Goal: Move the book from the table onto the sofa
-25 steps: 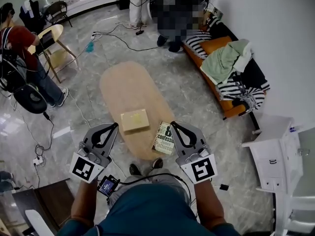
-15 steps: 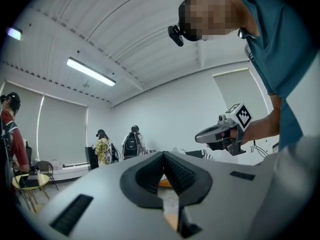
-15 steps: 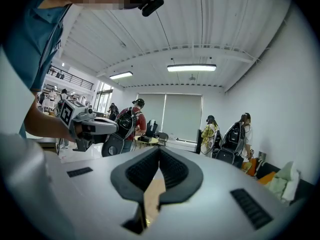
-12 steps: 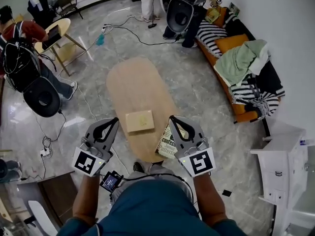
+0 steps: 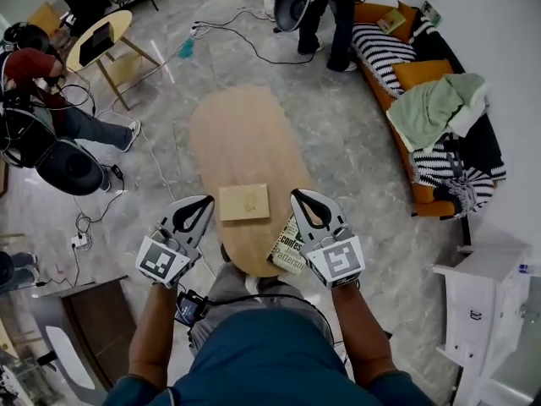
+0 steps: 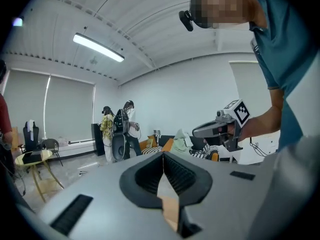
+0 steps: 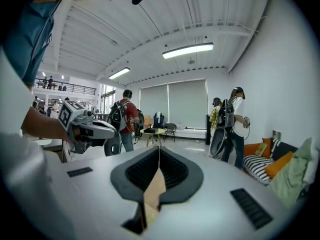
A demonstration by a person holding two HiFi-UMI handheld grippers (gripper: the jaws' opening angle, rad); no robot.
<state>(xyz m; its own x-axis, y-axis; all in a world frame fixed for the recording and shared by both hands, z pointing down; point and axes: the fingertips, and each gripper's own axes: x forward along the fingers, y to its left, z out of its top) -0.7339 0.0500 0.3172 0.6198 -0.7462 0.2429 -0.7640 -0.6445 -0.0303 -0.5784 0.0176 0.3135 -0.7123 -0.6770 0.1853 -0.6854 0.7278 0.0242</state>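
Lying flat at the near right rim of the oval surface [image 5: 241,138], the book [image 5: 287,249] is being partly hidden by the right gripper [image 5: 297,195]. Its pale paperback cover is being shown with bold black lettering. Smooth light wood is being displayed by the surface, where a flat tan square box [image 5: 244,202] is resting just beside the book. The left gripper [image 5: 205,200] and the right are being held clenched on nothing, ribbed black pads together. The orange sofa [image 5: 427,205] is standing well apart, draped with striped and green fabric.
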